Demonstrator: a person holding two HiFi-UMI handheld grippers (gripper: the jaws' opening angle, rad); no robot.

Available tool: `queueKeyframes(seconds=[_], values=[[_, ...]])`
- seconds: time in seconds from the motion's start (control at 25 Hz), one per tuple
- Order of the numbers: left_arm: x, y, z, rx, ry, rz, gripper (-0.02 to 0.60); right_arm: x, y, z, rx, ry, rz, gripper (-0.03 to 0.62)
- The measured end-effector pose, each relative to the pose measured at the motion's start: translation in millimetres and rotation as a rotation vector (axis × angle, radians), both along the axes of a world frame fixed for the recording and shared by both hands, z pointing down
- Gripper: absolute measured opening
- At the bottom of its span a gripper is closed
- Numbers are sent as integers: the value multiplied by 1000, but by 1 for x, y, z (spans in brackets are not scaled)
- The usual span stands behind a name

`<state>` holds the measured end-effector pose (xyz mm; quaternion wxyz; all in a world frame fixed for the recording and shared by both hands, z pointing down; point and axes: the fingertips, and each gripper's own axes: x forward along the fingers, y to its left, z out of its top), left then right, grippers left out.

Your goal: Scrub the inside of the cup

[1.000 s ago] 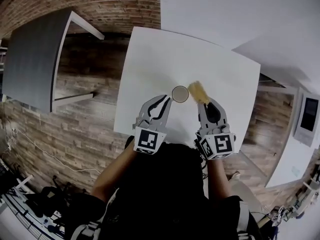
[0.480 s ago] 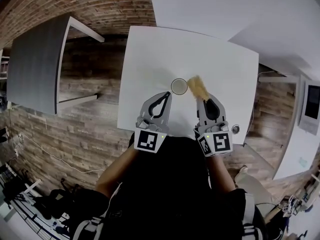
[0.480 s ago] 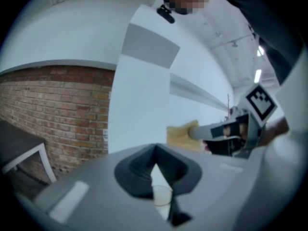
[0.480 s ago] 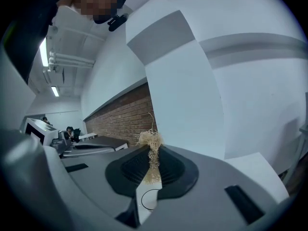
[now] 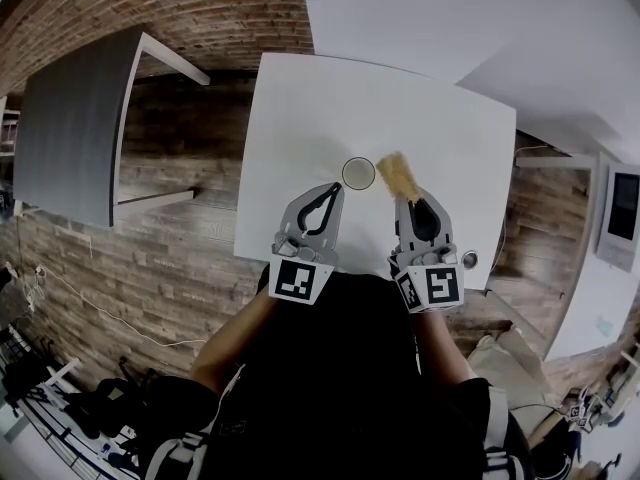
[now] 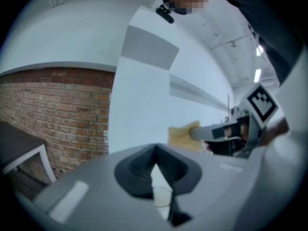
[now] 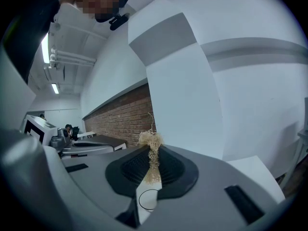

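So the left gripper (image 6: 155,154) is clenched tight, jaws pressed together with nothing pinched between them. The right gripper (image 7: 153,150) is clamped on a tan fibrous scrubber (image 7: 152,140), and the frayed tuft pokes out past its tips. In the head view both grippers sit side by side over the near edge of the white desk (image 5: 300,118), pointing toward 12 o'clock. The cup (image 5: 358,173) stands upright on the desk just past the tips, at about 1 o'clock from the left one. The scrubber is right beside the cup at its 3 o'clock, can't tell if they touch. Further out at 9 o'clock there's a grey table (image 5: 70,118) on the wood floor (image 5: 180,238).
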<state>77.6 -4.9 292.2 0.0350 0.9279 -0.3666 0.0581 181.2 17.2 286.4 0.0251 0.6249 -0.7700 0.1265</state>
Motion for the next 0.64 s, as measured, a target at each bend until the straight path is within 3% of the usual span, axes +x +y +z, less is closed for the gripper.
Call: queueKeyframes(seconds=[0.64], values=[[3,0,0,9,-13,16,5,-2,0,1,-3,15,-8,31]])
